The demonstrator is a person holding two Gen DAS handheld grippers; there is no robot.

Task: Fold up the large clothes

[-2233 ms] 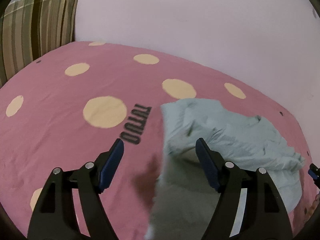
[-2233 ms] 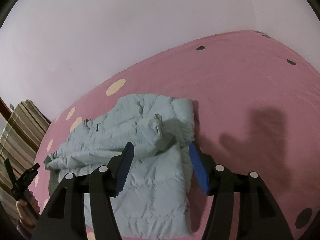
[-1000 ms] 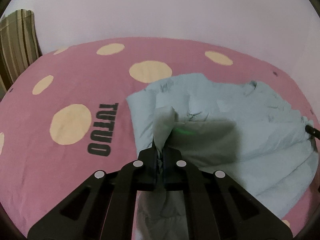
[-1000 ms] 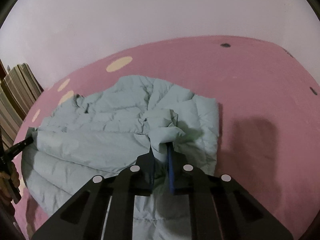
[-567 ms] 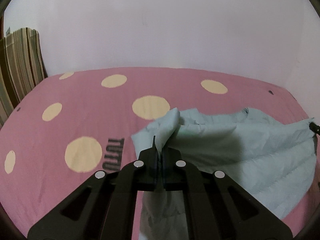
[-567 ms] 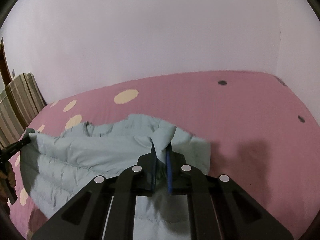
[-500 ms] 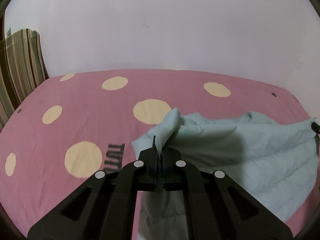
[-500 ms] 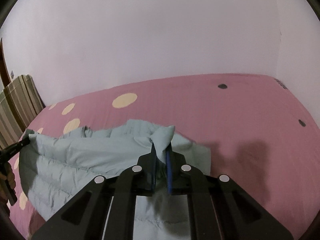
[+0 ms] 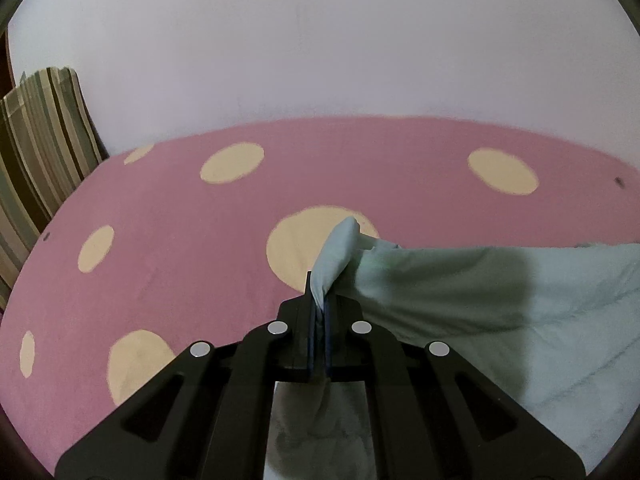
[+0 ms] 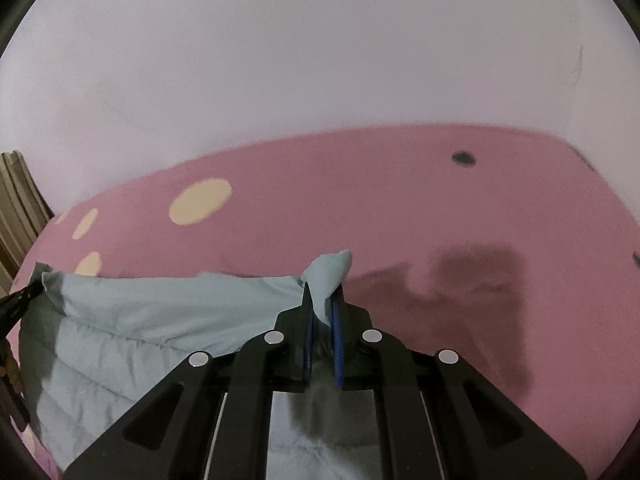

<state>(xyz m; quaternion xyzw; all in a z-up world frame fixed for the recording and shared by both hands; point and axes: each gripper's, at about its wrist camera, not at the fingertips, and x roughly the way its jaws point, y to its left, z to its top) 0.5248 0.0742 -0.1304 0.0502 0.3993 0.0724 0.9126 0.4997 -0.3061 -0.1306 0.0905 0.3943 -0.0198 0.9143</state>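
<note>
Between the two grippers a pale blue-green quilted garment [image 9: 500, 292] hangs stretched, its upper edge pulled into a near-straight line and its body draping below toward the cameras. Left gripper [image 9: 319, 312]: fingers pressed together on one corner of the garment, a tuft of cloth standing out above the tips. Right gripper [image 10: 322, 312]: blue-lined fingers clamped on the opposite corner, a similar tuft poking up between them. Both tools tilt downward and forward over the bed.

In the right wrist view the garment's far corner sits at the left border, where the dark tip of the other tool meets it; part of the person's hand [image 10: 10, 368] shows at that border, too cropped to describe further. The lower part of the garment runs out of frame under both grippers, so whether its hem touches the bed cannot be told.

Beyond the held edge the pink bedspread [image 9: 168, 232] lies flat and uncovered back to the wall, marked with cream dots [image 9: 232, 162] and a few small dark spots. A shadow of the tools falls on the bedspread right of the right gripper. A striped cushion [image 9: 40, 136] stands at the left end. A plain pale wall [image 9: 320, 48] closes the far side, with a corner visible at the right.
</note>
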